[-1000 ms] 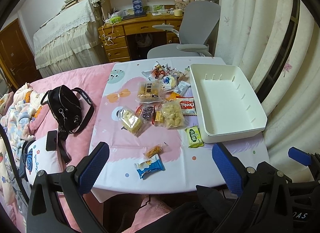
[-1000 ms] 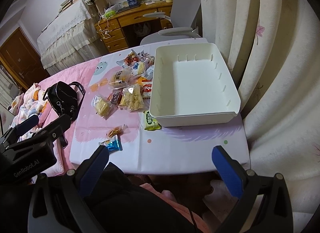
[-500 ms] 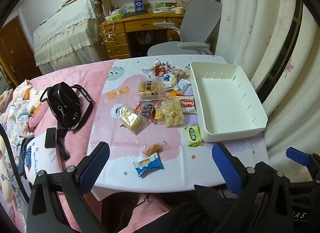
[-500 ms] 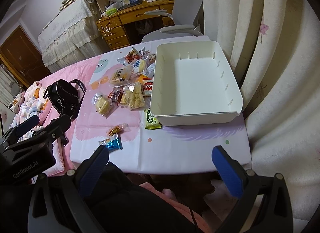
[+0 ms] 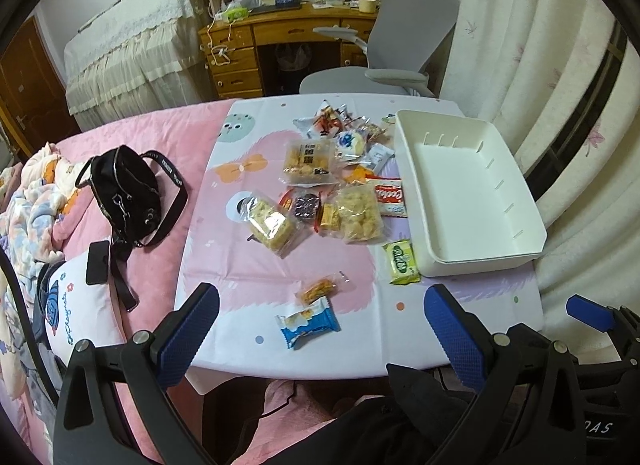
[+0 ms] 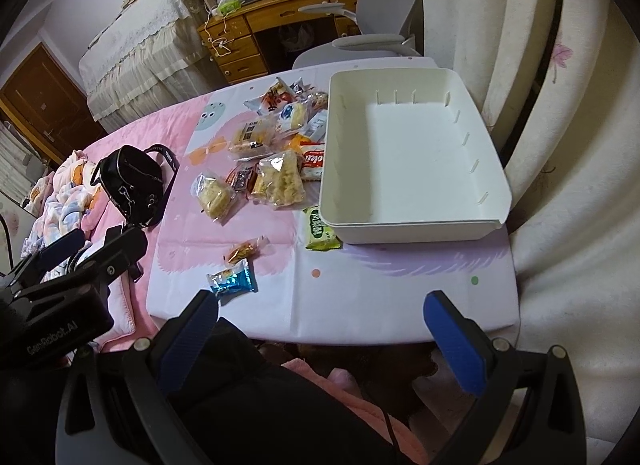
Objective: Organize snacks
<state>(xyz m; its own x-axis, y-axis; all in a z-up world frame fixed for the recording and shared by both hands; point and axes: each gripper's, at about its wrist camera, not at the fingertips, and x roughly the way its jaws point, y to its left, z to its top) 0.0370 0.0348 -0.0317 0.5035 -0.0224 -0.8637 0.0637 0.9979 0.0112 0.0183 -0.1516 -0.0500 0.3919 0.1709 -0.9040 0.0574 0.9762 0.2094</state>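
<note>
Snacks, assorted plastic-wrapped packets (image 5: 320,189), all lying left of empty white plastic bin (image 5: 516,257); both tools (image 5: 322,327) (image 6: 320,329) hovering open, gripping nothing; sorting not begun.

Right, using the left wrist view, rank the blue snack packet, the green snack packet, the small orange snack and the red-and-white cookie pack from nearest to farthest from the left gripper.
From the left gripper:
1. Blue snack packet, table's near edge, between the fingers.
2. Small orange snack, just beyond it.
3. Green snack packet, right, touching the white bin.
4. Red-and-white cookie pack, farther back beside the bin.
</note>
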